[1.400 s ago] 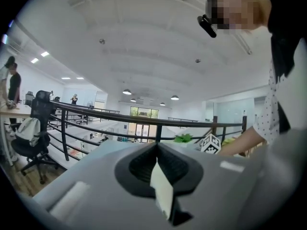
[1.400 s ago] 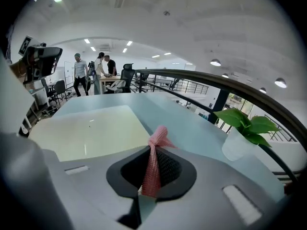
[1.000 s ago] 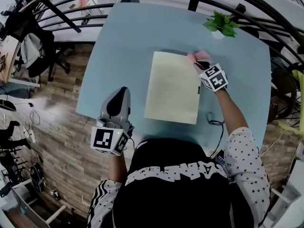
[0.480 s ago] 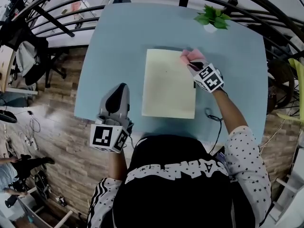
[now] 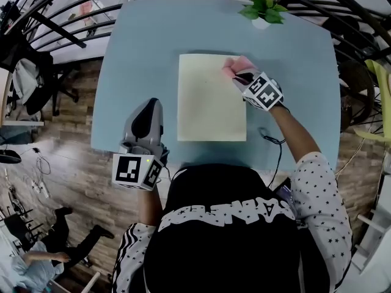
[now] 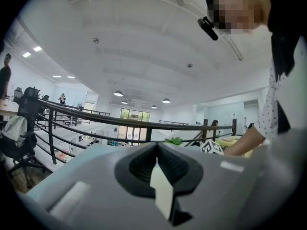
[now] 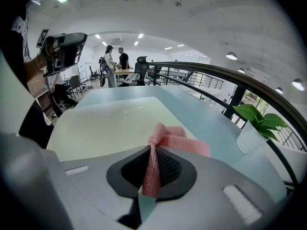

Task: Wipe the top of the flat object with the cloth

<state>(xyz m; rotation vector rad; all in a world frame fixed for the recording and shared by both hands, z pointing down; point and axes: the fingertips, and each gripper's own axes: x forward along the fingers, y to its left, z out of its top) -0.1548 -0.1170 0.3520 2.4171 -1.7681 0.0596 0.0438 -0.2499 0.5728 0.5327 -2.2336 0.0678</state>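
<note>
Head view: your right tool (image 5: 240, 76) sits at the far right corner of the flat object (image 5: 211, 102), a pale yellow sheet lying flat near the middle of the bench (image 5: 146, 47). Right gripper view: both jaws are closed tight on a fold of the pink cloth (image 7: 178, 141); the loose end drapes forward from the jaws and rests on the sheet at that corner, close to its right edge. Your left tool (image 5: 148, 112) hangs over the near left edge of the bench, well apart from the sheet. Left gripper view: its jaws are pressed together with nothing between them, aimed up at the railing and ceiling, so it takes no part in the wipe. Potted plant (image 5: 261, 9) stands at the far edge, clear of the work. Progress, as a judgement: cloth grasped and brought into contact, 1 corner covered at most. The sheet shows no visible stain or streak beyond a tiny speck, so wiped area cannot be told from unwiped. Treat the rest of the top as left to do: the left half and the near end.
</note>
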